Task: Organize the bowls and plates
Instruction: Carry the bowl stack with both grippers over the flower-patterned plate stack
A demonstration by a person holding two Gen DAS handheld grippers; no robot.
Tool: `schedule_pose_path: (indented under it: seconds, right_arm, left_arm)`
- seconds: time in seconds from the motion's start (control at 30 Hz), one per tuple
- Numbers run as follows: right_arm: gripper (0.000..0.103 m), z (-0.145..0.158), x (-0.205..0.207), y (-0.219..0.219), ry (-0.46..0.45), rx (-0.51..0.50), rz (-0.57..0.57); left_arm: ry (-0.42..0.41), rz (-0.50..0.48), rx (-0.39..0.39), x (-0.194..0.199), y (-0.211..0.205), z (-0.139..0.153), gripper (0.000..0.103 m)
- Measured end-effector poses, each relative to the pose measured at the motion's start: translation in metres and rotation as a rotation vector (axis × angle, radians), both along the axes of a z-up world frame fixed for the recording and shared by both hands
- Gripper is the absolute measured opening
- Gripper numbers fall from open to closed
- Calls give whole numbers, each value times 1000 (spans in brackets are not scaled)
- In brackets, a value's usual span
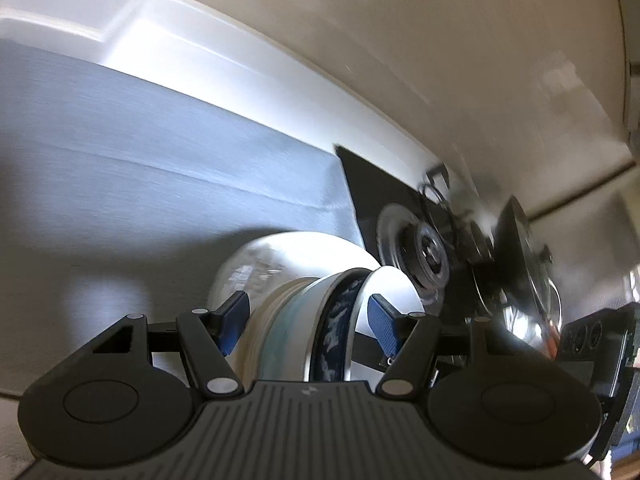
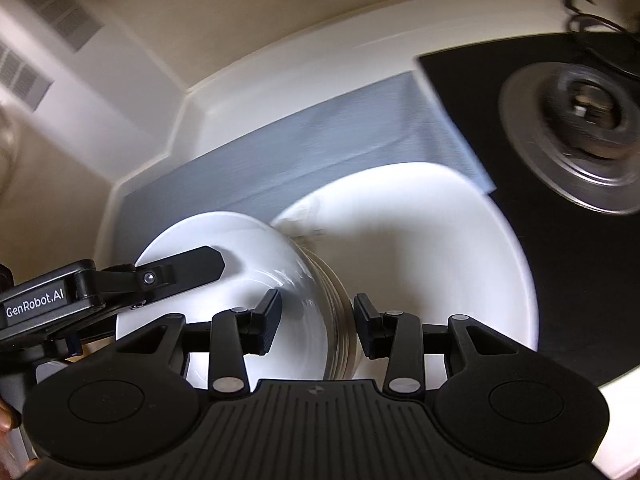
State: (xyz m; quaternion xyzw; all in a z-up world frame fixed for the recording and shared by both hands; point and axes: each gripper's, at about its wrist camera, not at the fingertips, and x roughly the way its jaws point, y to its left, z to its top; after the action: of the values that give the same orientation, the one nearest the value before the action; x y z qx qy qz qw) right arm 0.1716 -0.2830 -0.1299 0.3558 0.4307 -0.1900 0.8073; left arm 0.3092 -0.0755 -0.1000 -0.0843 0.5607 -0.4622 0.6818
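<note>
Both grippers are on the same nested bowl stack (image 2: 256,280): left gripper (image 1: 310,322) stands wide with its pads on either side of the stack's rims, right gripper (image 2: 316,322) narrower across the near rim, though blur hides whether either set of pads actually presses. The stack is tilted above a white plate (image 2: 440,248) lying partly on the grey mat (image 2: 280,160), beside the black stovetop (image 2: 560,300). My read is mid-task: bowls are nested, stack not yet set down.

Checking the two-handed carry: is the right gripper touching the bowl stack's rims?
Touching. Right wrist view: right gripper straddles the bowl stack, both pads against the rims, no gap visible.
</note>
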Motion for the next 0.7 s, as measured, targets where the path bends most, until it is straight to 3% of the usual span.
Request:
schedule_pose_path:
  seconds: [0.13, 0.37, 0.5, 0.6, 0.63, 0.7]
  right_arm:
    - [42, -1, -14, -12, 24, -35, -37]
    - [40, -13, -23, -31, 43, -40, -90]
    - [39, -18, -21, -42, 24, -37, -100]
    - [46, -12, -21, -41, 3, -55, -76]
    - [54, -8, -22, -39, -9, -69, -57]
    - [68, 1, -27, -37, -25, -98, -33]
  left_arm:
    - [12, -61, 20, -11, -30, -13, 70]
    - [19, -70, 38, -14, -59, -29, 70]
    - [20, -72, 33, -11, -60, -29, 78]
    - [-3, -81, 46, -13, -52, -22, 95]
    - [-28, -74, 54, -14, -47, -17, 101]
    - [-61, -57, 53, -15, -32, -6, 102]
